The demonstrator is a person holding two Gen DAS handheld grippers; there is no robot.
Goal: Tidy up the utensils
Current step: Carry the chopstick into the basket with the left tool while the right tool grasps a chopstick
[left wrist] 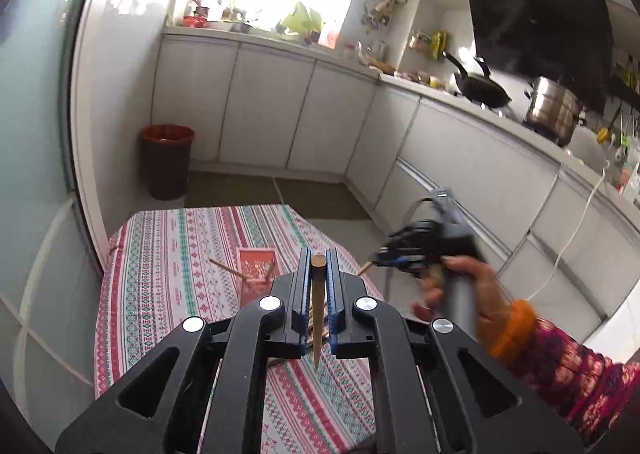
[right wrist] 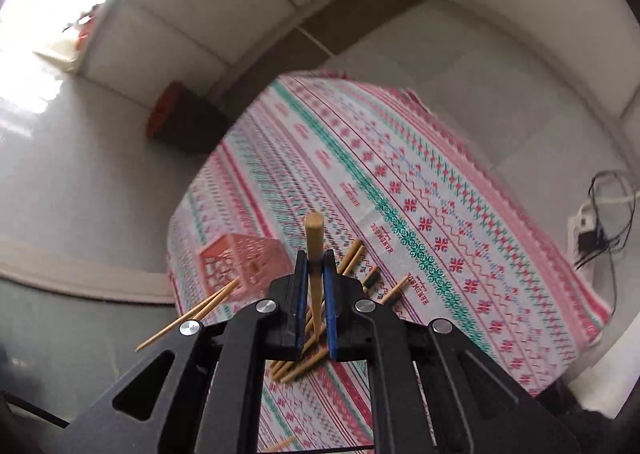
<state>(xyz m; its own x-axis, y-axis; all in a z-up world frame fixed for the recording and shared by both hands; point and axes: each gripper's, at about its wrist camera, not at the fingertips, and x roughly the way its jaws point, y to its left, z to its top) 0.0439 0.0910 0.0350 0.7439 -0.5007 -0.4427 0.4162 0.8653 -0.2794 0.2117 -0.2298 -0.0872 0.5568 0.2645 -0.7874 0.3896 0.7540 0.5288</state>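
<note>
My left gripper (left wrist: pixel 319 260) is shut on a brown wooden chopstick (left wrist: pixel 318 302) that stands upright between the blue pads, above the table. My right gripper (right wrist: pixel 316 260) is shut on a pale wooden chopstick (right wrist: pixel 314 254), also held upright. The right gripper (left wrist: pixel 390 252) shows blurred in the left wrist view, to the right of the table. A pink slotted basket (right wrist: pixel 240 262) stands on the table with chopsticks (right wrist: pixel 192 314) leaning out of it; it also shows in the left wrist view (left wrist: pixel 256 266). Several loose chopsticks (right wrist: pixel 304 364) lie on the cloth below my right gripper.
The table carries a red, green and white patterned cloth (right wrist: pixel 400 193). A dark bin with a red liner (left wrist: pixel 166 159) stands on the floor by the wall. White cabinets (left wrist: pixel 264 101) and a counter with a black wok (left wrist: pixel 482 87) and steel pot (left wrist: pixel 554 109) lie beyond. A power strip with cables (right wrist: pixel 592 234) lies on the floor.
</note>
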